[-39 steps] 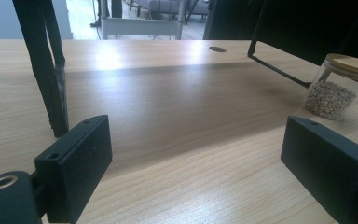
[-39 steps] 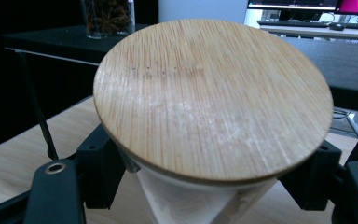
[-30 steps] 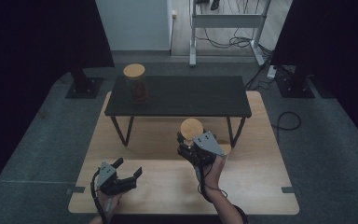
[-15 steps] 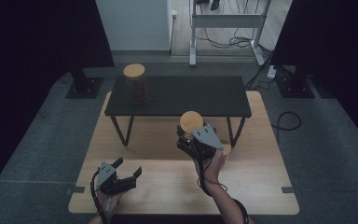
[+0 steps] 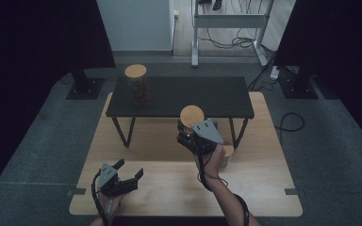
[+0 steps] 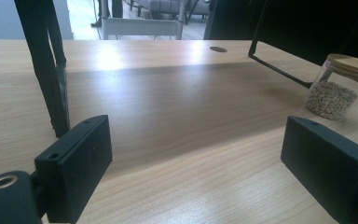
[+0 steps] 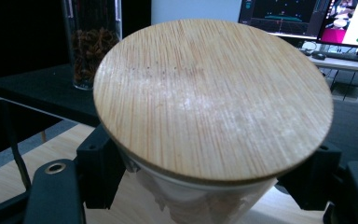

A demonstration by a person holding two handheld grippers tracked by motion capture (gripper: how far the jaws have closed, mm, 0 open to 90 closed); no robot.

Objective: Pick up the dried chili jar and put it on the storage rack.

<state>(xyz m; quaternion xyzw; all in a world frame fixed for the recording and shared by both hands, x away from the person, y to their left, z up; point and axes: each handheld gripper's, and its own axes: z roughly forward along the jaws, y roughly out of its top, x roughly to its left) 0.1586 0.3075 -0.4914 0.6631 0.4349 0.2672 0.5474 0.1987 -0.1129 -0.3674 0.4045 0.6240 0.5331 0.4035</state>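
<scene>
High view: the right claw (image 5: 188, 128), clamped on a wooden-lidded jar (image 5: 192, 116), has carried it slightly up the frame toward the black shelf (image 5: 207, 96), likely its destination. The left claw (image 5: 127, 170) rests wide open on the counter (image 5: 169, 188).

No lettering, label, brand or number can be read anywhere; the lit monitor screens (image 7: 307, 21) behind the table in the right gripper view show coloured graphics, but anything written on them is too small and blurred to make out
</scene>
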